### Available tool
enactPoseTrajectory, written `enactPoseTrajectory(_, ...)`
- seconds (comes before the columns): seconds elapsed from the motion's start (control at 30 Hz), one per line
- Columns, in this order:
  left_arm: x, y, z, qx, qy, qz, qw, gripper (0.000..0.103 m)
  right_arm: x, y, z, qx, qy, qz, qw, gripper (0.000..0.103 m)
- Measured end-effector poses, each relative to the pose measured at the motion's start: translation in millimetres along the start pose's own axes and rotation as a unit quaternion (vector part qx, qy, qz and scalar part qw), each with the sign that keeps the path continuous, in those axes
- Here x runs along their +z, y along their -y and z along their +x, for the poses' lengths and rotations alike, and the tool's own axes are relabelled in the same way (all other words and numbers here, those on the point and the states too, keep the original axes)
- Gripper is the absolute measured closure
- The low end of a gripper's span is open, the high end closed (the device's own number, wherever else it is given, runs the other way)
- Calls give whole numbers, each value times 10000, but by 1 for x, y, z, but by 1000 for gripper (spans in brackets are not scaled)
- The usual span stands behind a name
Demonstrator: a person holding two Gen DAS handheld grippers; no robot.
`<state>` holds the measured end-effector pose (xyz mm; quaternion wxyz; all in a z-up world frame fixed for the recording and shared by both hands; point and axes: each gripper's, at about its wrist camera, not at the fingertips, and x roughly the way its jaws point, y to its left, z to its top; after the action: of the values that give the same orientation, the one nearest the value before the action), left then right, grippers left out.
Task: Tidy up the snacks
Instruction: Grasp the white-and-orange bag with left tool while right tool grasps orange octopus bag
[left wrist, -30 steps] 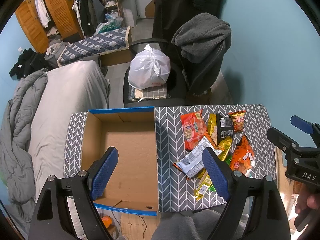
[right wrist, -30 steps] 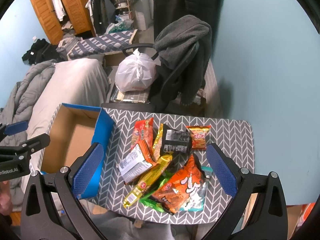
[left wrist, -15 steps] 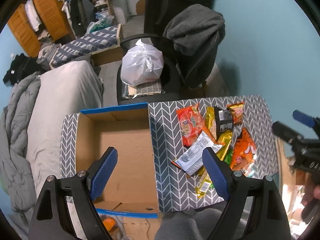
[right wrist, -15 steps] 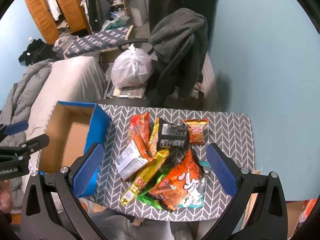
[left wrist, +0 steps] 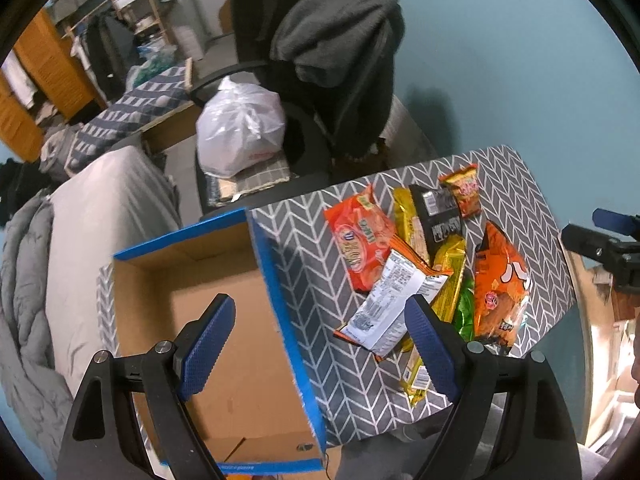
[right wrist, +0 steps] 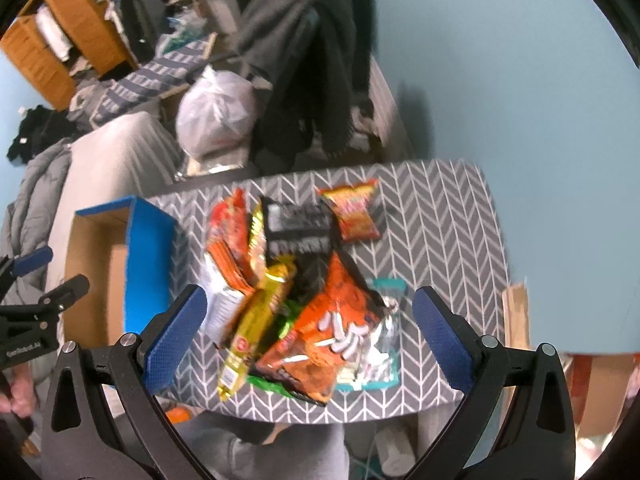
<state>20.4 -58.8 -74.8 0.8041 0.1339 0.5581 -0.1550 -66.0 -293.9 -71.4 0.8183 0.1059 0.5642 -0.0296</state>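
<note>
A pile of snack packets lies on the grey chevron table (left wrist: 516, 184): an orange cracker pack (left wrist: 362, 236), a white packet (left wrist: 390, 300), a black pack (left wrist: 436, 216), a big orange chip bag (left wrist: 500, 284) and a small red bag (left wrist: 462, 188). An empty cardboard box with blue rim (left wrist: 224, 304) stands at the left. My left gripper (left wrist: 320, 340) is open, held above the box's right wall. My right gripper (right wrist: 308, 332) is open above the big orange chip bag (right wrist: 328, 332). The box also shows in the right wrist view (right wrist: 116, 280).
An office chair draped with a dark coat (left wrist: 340, 60) holds a white plastic bag (left wrist: 240, 128) behind the table. A bed with grey covers (left wrist: 92, 220) lies to the left. A blue wall (left wrist: 520, 60) rises behind the table.
Both grippers have come closer to the table and swung to the right. The snacks and box look larger now. Both stay open and empty.
</note>
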Motion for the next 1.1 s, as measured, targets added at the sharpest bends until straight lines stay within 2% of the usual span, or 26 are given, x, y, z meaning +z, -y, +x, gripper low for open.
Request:
enactPoseTrajectory(0.53, -14, 46, 63, -147, -162, 861, 9960, 15, -42, 30, 77, 171, -606, 1023, 9928, 2)
enactPoseTrajectory(0.77, -23, 58, 84, -225, -269, 970, 9947, 15, -49, 36, 106, 257, -789, 1294, 9881, 2)
enactPoseTrajectory(1.1, -30, 63, 116, -555, -498, 868, 9934, 15, -55, 36, 123, 329, -906, 1361, 9860, 3)
